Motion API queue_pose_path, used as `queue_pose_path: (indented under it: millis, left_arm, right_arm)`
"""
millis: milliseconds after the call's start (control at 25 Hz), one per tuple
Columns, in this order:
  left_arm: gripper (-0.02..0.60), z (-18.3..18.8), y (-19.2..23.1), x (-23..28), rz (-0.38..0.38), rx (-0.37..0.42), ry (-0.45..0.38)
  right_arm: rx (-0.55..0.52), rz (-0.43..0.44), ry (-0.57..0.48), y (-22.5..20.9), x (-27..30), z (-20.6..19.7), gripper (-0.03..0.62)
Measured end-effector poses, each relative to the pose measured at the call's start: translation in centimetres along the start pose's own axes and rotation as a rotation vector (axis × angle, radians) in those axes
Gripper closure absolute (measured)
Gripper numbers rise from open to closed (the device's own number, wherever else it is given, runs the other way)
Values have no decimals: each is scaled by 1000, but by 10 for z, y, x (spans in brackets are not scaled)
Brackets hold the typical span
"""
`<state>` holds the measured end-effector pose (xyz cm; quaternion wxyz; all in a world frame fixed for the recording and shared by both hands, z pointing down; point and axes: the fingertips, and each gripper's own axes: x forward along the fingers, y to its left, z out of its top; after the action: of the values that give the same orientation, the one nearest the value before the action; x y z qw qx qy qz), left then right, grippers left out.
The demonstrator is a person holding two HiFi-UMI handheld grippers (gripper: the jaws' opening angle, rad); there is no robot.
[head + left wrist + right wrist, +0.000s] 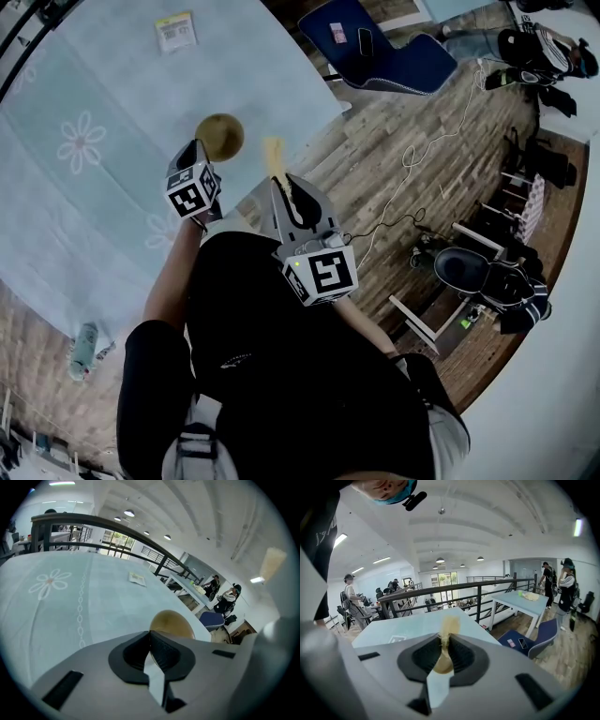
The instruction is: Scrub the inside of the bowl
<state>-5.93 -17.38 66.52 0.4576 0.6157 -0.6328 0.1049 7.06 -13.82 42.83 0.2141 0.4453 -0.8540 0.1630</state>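
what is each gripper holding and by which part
The left gripper pinches the brown bowl by its near rim. The right gripper clamps a pale yellow scrubber near its lower end, the top sticking out past the jaws.

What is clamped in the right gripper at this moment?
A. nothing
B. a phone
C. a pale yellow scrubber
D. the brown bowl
C: the right gripper has its jaws shut on a pale yellow scrubber, while the left gripper pinches the brown bowl by its rim.
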Motion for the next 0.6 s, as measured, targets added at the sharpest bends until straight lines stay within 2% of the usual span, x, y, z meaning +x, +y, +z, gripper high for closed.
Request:
queue_pose_path:
  millis: [80, 160, 280, 400, 480, 600]
  left_arm:
    - [563, 6, -5, -10, -5, 53, -38]
    - [563, 7, -7, -19, -6, 71, -62]
    - [563, 8, -4, -33, -5, 34, -92]
    - [563, 23, -3, -52, -16, -41, -131]
    - [563, 45, -7, -68, -25, -80, -166]
    - [563, 87, -19, -101, -28, -66, -233]
  right_arm:
    - [-3, 13, 0, 3, 1, -2, 545]
    - [-5, 31, 1, 6, 2, -3, 545]
    - [-22, 67, 20, 14, 5, -5, 545]
    - [-32, 106, 38, 22, 8, -9, 545]
    - [-34, 128, 32, 26, 9, -8, 545]
    - [-37, 165, 1, 33, 9, 4, 545]
